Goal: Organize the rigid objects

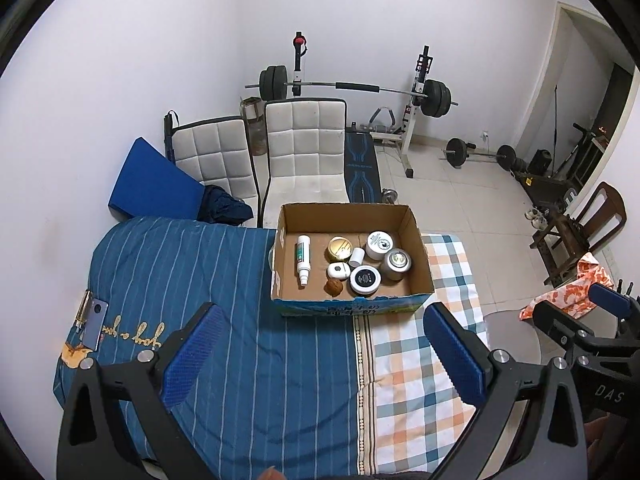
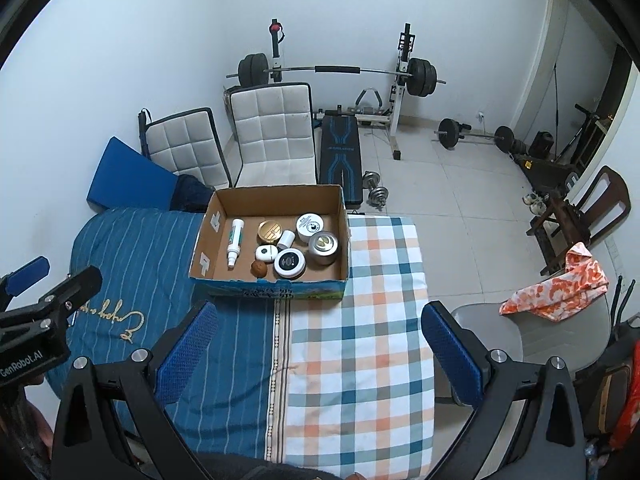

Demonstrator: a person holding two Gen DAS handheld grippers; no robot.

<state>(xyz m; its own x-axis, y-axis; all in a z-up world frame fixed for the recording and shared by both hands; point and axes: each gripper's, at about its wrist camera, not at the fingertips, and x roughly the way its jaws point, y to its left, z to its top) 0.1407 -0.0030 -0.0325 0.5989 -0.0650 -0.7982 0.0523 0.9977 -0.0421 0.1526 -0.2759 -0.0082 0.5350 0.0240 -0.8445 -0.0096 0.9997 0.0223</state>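
1. Jaws of left gripper [image 1: 320, 354] spread wide, nothing between the blue pads; hovering above striped blue cloth [image 1: 224, 320], well short of the box.
2. Jaws of right gripper [image 2: 320, 350] likewise wide apart and empty, held over checked cloth [image 2: 360, 340].
3. Cardboard box [image 2: 276, 196] resting across the seam of the two cloths, open-topped, beyond both grippers.
4. Inside the box, all loose: white spray bottle [image 2: 235, 242] lying flat toward the left side; gold-lidded tin [image 2: 269, 232], small white bottle [image 2: 286, 239], white jar [image 2: 309, 226] and metal tin [image 2: 324, 247] clustered right of centre; flat white case [image 2: 266, 253], black-lidded jar [image 2: 289, 263] and brown walnut-like ball [image 2: 259, 268] along the near side.
5. Several pieces touching or crowded; no rows or sorted groups.
6. Nothing rigid seen on the cloths outside the box except a clipboard [image 1: 92, 320] at the far left edge.
7. Progress, judged: either everything gathered and nearly finished, or sorting not begun; cannot tell which. No item gripped now.
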